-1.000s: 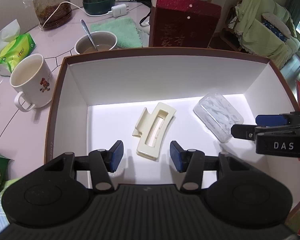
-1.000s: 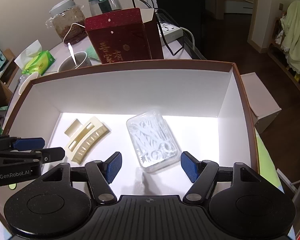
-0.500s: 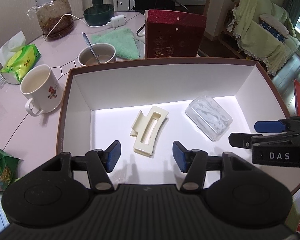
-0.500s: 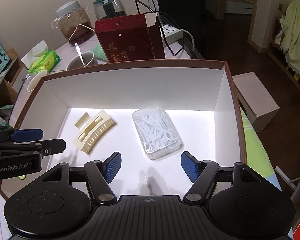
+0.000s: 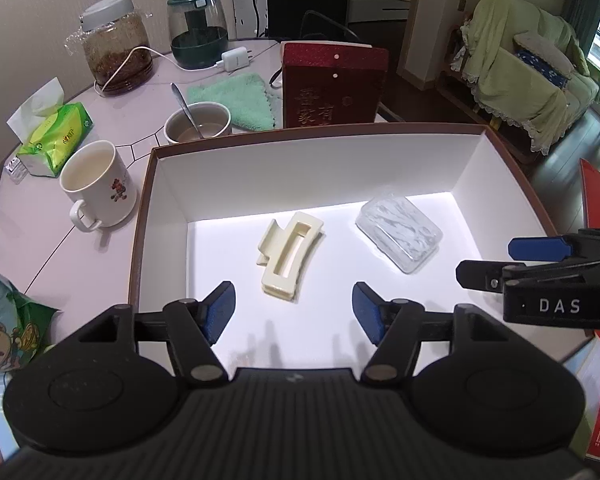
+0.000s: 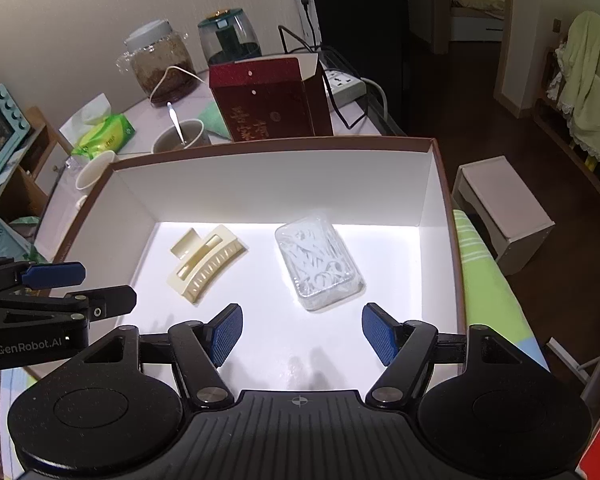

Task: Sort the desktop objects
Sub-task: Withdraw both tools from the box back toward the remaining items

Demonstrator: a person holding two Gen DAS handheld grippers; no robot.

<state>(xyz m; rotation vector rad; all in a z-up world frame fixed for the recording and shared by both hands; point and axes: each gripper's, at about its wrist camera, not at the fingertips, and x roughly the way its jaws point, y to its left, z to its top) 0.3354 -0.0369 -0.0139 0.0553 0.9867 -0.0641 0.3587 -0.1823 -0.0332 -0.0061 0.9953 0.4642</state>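
Through my left gripper [image 5: 294,310], its blue-padded fingers spread wide and holding nothing, I see the cream plastic claw hair clip [image 5: 290,256] lying flat on the white floor of the brown-rimmed cardboard box [image 5: 140,216]; a second ago that clip sat right between my fingertips, and now it lies farther ahead and the whole box looks smaller, so I have drawn this hand up and back. The clear plastic case of white floss picks [image 5: 400,238] rests near the clip, apart from it. Through my right gripper [image 6: 302,334], likewise spread and empty, the case has also receded from my fingertips, with the clip to its left. Both items lie inside the box, which suits sorting; with both hands pulling away, I judge these two placements settled.
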